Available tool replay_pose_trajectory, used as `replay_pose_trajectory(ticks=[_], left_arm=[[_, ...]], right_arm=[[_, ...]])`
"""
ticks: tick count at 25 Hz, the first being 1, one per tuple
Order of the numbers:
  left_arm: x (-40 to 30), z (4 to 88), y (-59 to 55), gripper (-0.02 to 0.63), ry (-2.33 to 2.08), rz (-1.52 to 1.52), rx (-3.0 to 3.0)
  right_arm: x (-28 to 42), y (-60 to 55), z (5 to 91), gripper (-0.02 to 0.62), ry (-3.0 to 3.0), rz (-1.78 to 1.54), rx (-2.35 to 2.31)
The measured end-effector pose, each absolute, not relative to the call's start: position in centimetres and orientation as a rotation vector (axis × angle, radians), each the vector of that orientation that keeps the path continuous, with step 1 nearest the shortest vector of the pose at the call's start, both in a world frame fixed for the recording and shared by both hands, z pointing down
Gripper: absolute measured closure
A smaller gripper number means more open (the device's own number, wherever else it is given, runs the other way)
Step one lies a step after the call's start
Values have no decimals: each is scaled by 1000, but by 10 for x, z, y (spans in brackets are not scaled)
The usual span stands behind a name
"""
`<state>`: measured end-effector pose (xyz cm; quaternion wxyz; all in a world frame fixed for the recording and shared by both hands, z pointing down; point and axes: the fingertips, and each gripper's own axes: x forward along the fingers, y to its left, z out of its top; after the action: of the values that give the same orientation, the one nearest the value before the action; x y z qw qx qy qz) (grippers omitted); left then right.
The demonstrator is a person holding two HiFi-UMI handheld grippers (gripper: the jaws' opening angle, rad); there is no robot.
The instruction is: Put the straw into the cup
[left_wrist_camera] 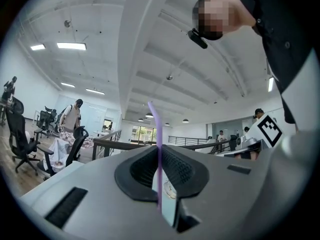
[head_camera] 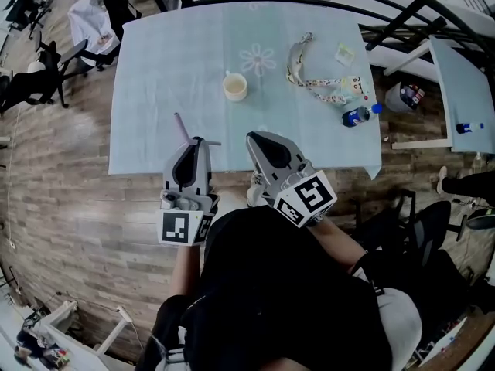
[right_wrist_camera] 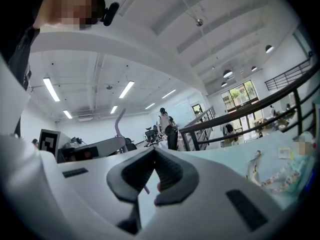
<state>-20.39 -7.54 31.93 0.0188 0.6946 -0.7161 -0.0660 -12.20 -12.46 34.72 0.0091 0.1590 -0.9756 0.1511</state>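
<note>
A thin purple straw (head_camera: 181, 126) stands upright, pinched between the pads of my left gripper (head_camera: 198, 140), which is shut on it near the table's near edge. In the left gripper view the straw (left_wrist_camera: 155, 124) rises above the left gripper's (left_wrist_camera: 159, 146) closed jaws. The small white cup (head_camera: 235, 86) stands open-topped on the pale blue tablecloth (head_camera: 155, 91), farther in and slightly to the right of both grippers. My right gripper (head_camera: 251, 137) is beside the left one, jaws together with nothing in them. The right gripper view shows its tips (right_wrist_camera: 154, 151) meeting and the straw (right_wrist_camera: 119, 121) off to the left.
A lanyard with keys (head_camera: 298, 60), a small card (head_camera: 344, 54) and a blue-capped bottle (head_camera: 357, 115) lie on the table's right part. Black railings run behind the table. Chairs and people are at the far left on the wood floor.
</note>
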Motion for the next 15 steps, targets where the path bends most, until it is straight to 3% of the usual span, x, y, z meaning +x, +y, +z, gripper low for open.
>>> replay_pose_trajectory(ticks=[15], left_arm=[[-234, 339, -172, 575, -2094, -179, 2278]], right_arm=[[-142, -181, 343, 586, -3029, 490, 645]])
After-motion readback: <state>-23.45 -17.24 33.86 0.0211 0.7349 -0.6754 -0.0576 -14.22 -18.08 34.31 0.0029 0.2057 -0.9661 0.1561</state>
